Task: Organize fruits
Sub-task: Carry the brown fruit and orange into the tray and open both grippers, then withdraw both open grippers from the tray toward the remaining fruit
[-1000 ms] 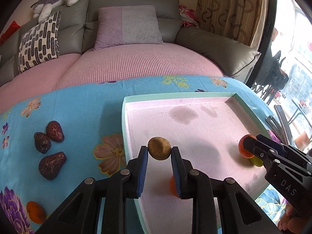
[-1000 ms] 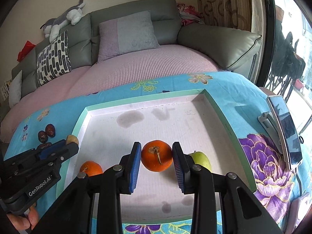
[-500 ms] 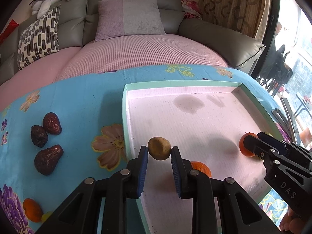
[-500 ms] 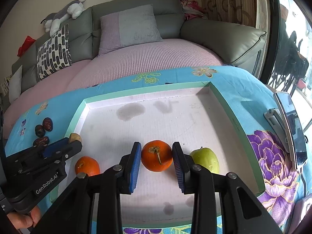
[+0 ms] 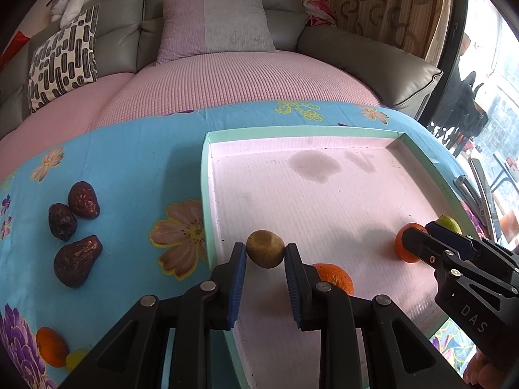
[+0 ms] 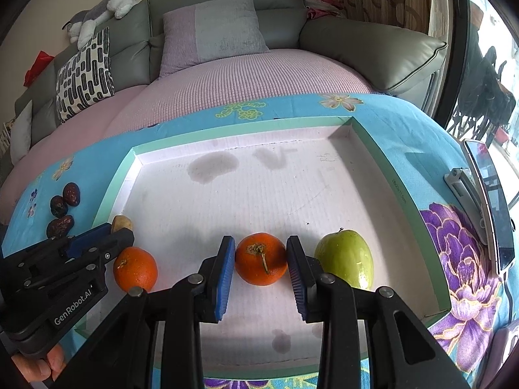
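Your left gripper is clamped on the small brown rounded fruit, held just inside the left wall of the shallow green-rimmed tray. Your right gripper is clamped on a stemmed orange mandarin near the tray's front. Setting down means going straight down, I judge. Mind the neighbours: a second mandarin sits between your two grippers, and a green apple is just beside your right fingers. Three dark dried dates lie outside on the floral table.
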Demonstrator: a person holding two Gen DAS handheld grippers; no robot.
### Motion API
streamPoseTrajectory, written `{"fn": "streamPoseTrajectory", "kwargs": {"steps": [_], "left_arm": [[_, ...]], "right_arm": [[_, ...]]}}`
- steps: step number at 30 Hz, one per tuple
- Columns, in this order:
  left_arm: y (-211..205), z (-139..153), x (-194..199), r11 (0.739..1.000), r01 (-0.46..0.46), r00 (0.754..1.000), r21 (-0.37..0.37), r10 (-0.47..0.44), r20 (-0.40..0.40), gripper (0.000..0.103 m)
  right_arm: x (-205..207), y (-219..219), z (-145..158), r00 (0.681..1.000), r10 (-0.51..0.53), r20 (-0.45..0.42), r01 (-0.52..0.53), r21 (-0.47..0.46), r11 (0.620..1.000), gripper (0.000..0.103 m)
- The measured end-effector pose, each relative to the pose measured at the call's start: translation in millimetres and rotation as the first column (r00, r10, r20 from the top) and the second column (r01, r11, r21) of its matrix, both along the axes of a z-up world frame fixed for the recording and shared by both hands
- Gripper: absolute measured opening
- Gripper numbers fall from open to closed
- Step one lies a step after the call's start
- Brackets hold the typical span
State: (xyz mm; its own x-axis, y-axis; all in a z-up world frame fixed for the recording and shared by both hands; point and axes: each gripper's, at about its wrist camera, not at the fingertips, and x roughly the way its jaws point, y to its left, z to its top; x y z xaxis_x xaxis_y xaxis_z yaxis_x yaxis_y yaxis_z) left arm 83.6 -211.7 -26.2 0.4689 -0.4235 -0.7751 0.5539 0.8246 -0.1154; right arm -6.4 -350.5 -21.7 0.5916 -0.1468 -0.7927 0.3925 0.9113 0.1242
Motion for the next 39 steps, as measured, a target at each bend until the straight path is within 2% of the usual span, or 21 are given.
{"fn": "streamPoseTrajectory", "kwargs": {"steps": [10,20,21,23,24,25,27,29,31,37,39], "left_arm": [[-1,2,-1,1.000,0.003,1.000,0.018,-0.003,0.002,0.027],[11,21,-6,0.999,-0.019,1.000,0.028,0.018,0.007,0.029],[14,23,-5,0.999,-0.028,1.000,0.028,0.028,0.004,0.032],[21,27,-4,0.998,-0.057,0.998,0.034,0.057,0.005,0.045],[25,29,-4,0.996,-0.075,0.997,0.040,0.075,0.009,0.064],[29,31,-4,0.995,-0.091,0.996,0.045,0.090,0.020,0.074],[38,35,-3,0.991,-0.118,0.992,0.056,0.116,0.042,0.074],[47,36,0,0.986,-0.151,0.988,0.071,0.147,0.051,0.076],[55,35,3,0.980,-0.176,0.984,0.091,0.172,0.049,0.084],[77,31,9,0.966,-0.226,0.974,0.124,0.221,0.050,0.100],[82,30,9,0.962,-0.233,0.972,0.139,0.227,0.057,0.101]], "right_arm": [[1,2,0,1.000,0.004,-0.006,-0.004,-0.006,1.000,0.034],[0,3,3,1.000,0.008,-0.013,-0.009,-0.017,1.000,0.035],[0,3,4,1.000,0.009,-0.014,-0.010,-0.017,1.000,0.038],[0,4,6,1.000,0.014,-0.019,-0.014,-0.024,1.000,0.047],[0,6,7,1.000,0.017,-0.024,-0.018,-0.031,0.999,0.050],[0,7,8,0.999,0.021,-0.027,-0.022,-0.038,0.999,0.050],[-1,10,11,0.999,0.032,-0.029,-0.033,-0.050,0.998,0.051],[-1,14,15,0.999,0.044,-0.026,-0.045,-0.060,0.997,0.055],[-1,17,17,0.998,0.056,-0.022,-0.058,-0.059,0.997,0.065],[3,26,16,0.995,0.088,-0.046,-0.092,-0.077,0.993,0.068],[4,27,15,0.995,0.090,-0.050,-0.094,-0.076,0.993,0.068]]}}
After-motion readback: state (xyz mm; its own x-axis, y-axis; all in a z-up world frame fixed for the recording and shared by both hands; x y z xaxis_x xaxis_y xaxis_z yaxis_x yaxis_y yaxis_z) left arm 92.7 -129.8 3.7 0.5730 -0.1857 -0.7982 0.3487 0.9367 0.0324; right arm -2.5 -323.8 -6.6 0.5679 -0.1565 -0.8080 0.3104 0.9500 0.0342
